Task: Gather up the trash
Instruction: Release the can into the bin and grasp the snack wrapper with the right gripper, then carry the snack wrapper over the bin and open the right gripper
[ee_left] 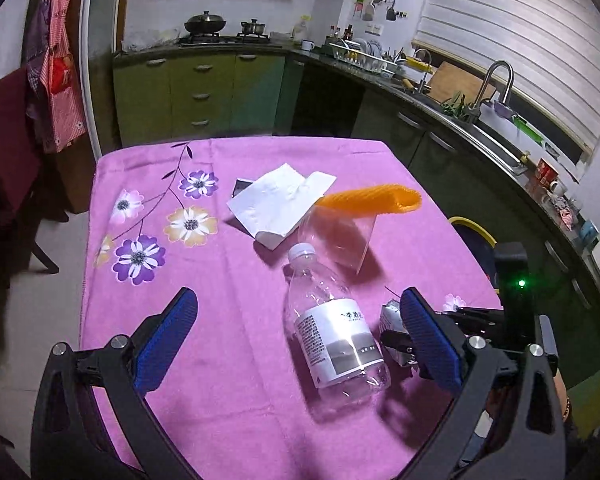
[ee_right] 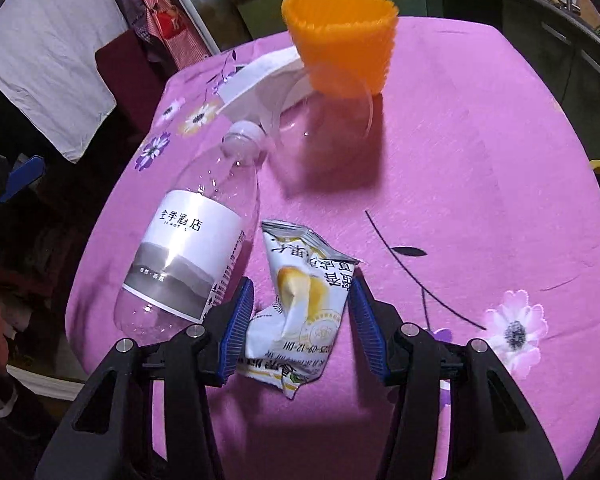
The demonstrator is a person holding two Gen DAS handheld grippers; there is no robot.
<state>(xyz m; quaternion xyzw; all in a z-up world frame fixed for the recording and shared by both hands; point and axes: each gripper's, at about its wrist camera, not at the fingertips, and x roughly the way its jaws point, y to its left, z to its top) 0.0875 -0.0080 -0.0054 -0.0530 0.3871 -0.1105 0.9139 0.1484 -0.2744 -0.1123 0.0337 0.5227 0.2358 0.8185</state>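
An empty clear plastic bottle [ee_left: 334, 326] with a white label lies on its side on the pink flowered tablecloth [ee_left: 228, 380]; it also shows in the right wrist view [ee_right: 192, 252]. My left gripper [ee_left: 300, 340] is open wide, its fingers on either side of the bottle and above it. A crumpled white and yellow snack wrapper [ee_right: 300, 304] lies right of the bottle. My right gripper [ee_right: 302, 320] has its blue pads on both sides of the wrapper, close to or touching it; the wrapper still lies on the cloth. The wrapper [ee_left: 392, 312] peeks out behind my left gripper's right finger.
A clear cup with an orange ribbed sleeve [ee_right: 340, 40] lies tipped at mid-table beside a white folded napkin [ee_left: 276, 204]. A yellow-rimmed bin [ee_left: 476, 236] stands off the table's right edge. Kitchen counters and a sink [ee_left: 496, 80] run behind and right. A dark chair [ee_left: 8, 152] stands left.
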